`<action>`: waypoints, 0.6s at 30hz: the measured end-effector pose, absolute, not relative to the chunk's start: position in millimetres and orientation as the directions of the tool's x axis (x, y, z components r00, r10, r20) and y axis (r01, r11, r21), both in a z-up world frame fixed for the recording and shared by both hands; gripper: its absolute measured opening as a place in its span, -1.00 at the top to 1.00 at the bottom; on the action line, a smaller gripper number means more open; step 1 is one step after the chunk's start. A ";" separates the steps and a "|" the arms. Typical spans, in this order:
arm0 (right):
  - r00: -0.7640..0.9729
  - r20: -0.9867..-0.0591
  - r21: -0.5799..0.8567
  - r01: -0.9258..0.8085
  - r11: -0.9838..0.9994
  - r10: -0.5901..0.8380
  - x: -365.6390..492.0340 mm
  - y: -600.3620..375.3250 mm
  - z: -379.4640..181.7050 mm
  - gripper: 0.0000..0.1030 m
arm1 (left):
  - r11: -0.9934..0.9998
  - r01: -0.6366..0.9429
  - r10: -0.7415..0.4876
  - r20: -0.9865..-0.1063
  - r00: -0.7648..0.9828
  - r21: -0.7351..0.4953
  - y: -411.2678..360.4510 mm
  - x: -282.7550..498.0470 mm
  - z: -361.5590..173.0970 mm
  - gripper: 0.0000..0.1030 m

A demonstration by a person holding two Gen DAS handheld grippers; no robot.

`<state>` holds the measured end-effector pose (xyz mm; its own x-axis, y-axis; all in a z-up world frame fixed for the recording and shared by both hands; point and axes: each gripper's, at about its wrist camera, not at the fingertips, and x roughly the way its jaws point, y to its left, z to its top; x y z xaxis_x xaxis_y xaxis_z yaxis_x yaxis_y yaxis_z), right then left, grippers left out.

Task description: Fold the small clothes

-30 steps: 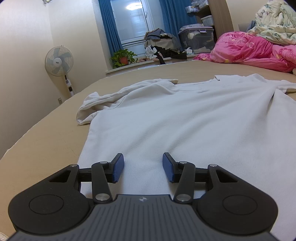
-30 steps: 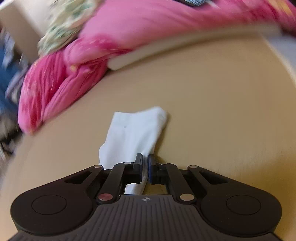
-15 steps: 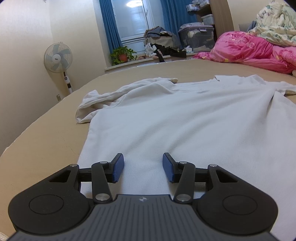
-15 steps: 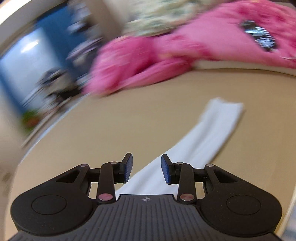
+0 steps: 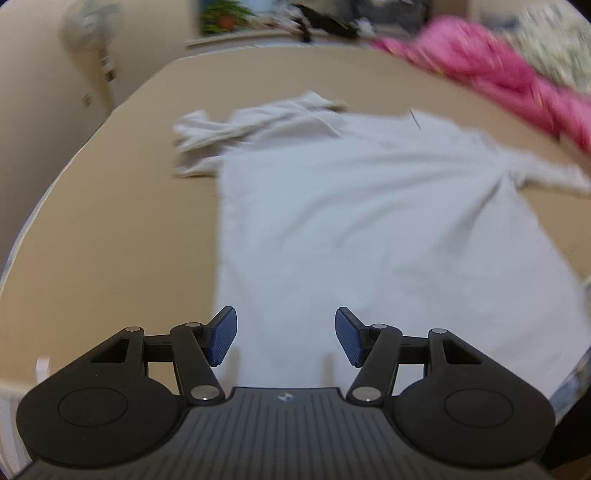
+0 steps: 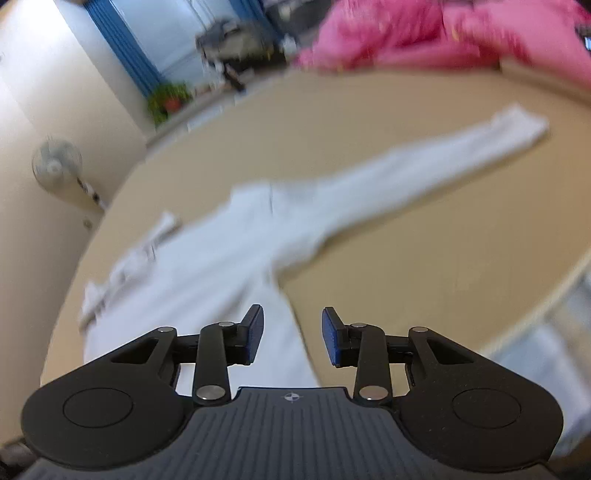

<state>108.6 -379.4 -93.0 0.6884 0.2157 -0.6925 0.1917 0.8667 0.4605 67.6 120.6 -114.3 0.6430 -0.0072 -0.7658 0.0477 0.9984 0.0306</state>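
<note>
Shirt spread, no fold made

Folding has not begun, as far as we can judge. We see the shirt (image 5: 369, 221) lying open and mostly flat on the bed (image 5: 110, 240), which is covered in tan. Its body runs away from our left tongs (image 5: 286, 336), its hem nearest them. The left sleeve (image 5: 207, 140) is bunched and rumpled beside the shoulder. From our right side, the right sleeve (image 6: 424, 162) stretches out long and straight across the bed, its cuff toward the pink quilt (image 6: 424, 33).

Both pairs of tongs stand wide apart and hold nothing. The left ones hover over the hem at the shirt's near left corner; the right tongs (image 6: 291, 338) hover over the shirt's side edge, below the straightened sleeve. Whether either touches the cloth we cannot tell; both views are blurred.

What is done, by our reading: the shirt is laid out and one sleeve is pulled straight. What is left: smoothing the crumpled sleeve, bringing both sleeves in over the body, then folding the body up into a small packet. That is nearly the whole job.

As for containers, we see none clearly in these views. The far clutter by the window (image 6: 177, 40) is too smeared to tell what it holds.
</note>
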 end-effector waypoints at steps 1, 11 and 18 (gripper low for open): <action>0.658 -0.720 0.452 0.202 0.869 0.221 105.5 -372.3 -104.0 0.29 | 1.000 0.014 -0.011 -0.764 0.645 -0.002 131.5 59.8 -115.1 -0.25; 0.470 -0.867 0.274 0.166 0.947 0.169 106.9 -343.8 -160.7 0.28 | 0.990 -0.137 0.034 -0.866 0.499 -0.041 164.5 45.8 -141.5 0.12; 0.478 -0.854 0.253 0.040 0.967 0.204 96.2 -322.3 -155.0 0.93 | 0.997 -0.073 0.047 -0.872 0.487 0.013 149.2 38.8 -144.9 0.90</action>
